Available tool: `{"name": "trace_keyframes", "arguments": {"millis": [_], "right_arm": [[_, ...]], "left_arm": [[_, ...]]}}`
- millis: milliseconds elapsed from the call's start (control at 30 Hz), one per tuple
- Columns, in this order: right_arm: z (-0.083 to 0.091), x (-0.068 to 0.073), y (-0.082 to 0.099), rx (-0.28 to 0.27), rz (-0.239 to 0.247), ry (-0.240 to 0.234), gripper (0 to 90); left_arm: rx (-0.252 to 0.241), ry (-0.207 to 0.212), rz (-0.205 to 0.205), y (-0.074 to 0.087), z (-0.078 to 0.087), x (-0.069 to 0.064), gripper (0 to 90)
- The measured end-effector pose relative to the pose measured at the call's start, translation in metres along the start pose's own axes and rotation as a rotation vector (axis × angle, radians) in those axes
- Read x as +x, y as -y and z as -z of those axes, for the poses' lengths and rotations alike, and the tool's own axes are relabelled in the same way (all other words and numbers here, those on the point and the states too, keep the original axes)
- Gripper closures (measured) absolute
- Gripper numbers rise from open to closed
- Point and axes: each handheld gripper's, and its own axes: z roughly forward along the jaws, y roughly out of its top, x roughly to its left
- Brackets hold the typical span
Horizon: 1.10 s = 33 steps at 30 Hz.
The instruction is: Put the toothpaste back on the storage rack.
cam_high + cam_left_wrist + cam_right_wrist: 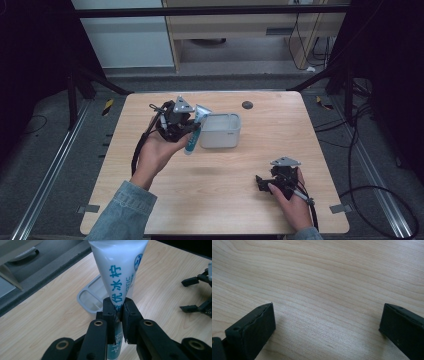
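I have the left gripper [189,131] raised above the wooden table [225,200], its 2 jaws clamped on a white tube [117,272] with teal lettering. In the left gripper view the pads [109,315] pinch the tube low on its body, near the teal end, and the wide crimped end rises away from me. From the high view the tube [196,131] hangs tilted in the air, its upper end just beside the left wall of the grey plastic bin [220,131] that sits near the middle of the table; I cannot tell whether tube and bin touch. The bin's rim [86,293] shows behind the tube in the left gripper view. My right gripper [262,184] sits low at the near right of the table, well apart from tube and bin. In the right gripper view its jaws stand wide apart with bare wood between them, holding nothing.
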Motion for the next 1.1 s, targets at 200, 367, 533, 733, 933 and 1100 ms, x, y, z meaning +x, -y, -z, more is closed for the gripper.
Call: {"name": "trace_keyframes", "arguments": {"millis": [200,367,533,733,933,1100], "right_arm": [[0.0,0.0,0.0,0.001,-0.004,-0.002,0.4],[0.0,0.0,0.0,0.0,0.0,0.001,0.3],[0.0,0.0,0.0,0.0,0.0,0.001,0.4],[0.0,0.0,0.0,0.0,0.0,0.001,0.4],[0.0,0.0,0.0,0.0,0.0,0.0,0.4],[0.0,0.0,0.0,0.0,0.001,0.001,0.4]], "left_arm": [[-0.009,0.002,-0.007,-0.011,0.001,-0.002,81.9],[-0.019,0.004,0.0,-0.02,0.0,0.0,81.9],[-0.022,0.006,0.009,-0.029,-0.001,0.006,81.9],[-0.036,0.004,0.018,-0.037,-0.002,0.01,82.0],[-0.051,0.002,0.027,-0.043,-0.003,0.013,82.0],[-0.052,-0.012,0.025,-0.051,-0.007,0.016,81.9]]}}
